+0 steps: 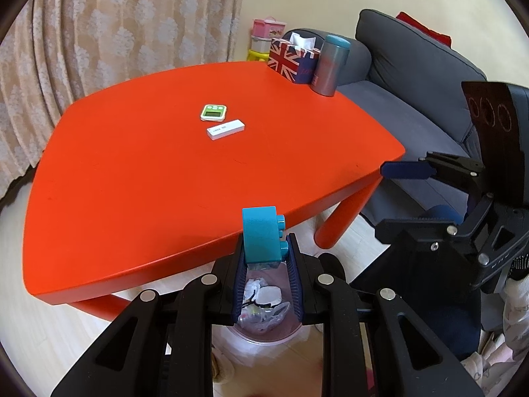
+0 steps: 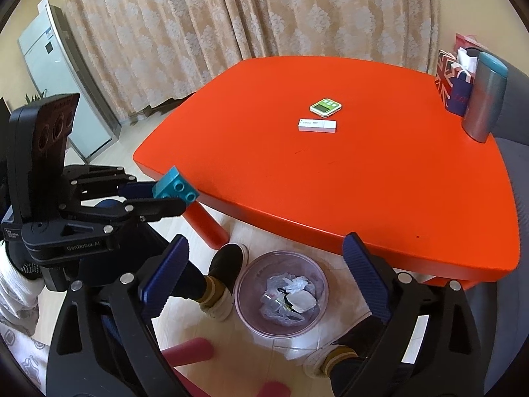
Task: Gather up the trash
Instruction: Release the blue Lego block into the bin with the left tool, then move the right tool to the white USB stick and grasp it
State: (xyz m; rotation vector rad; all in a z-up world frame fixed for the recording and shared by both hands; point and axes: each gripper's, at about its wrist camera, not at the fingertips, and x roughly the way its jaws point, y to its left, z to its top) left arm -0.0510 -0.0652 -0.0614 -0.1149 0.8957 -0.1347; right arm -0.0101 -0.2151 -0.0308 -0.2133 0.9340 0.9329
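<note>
Teal block [image 1: 263, 236] sits clamped in the left hand-held gripper [image 2: 172, 195], marked "GenRobot.AI"; right hand-held gripper [image 2: 264, 278] gapes.

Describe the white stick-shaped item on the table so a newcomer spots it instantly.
Start at the red table. Near its middle lie two small flat items side by side, apart from the tissue box and grey flask at the far corner. The one wanted is the white stick: long, narrow and plain white, whereas its neighbour, the green timer, is squarish with a small screen.
</note>
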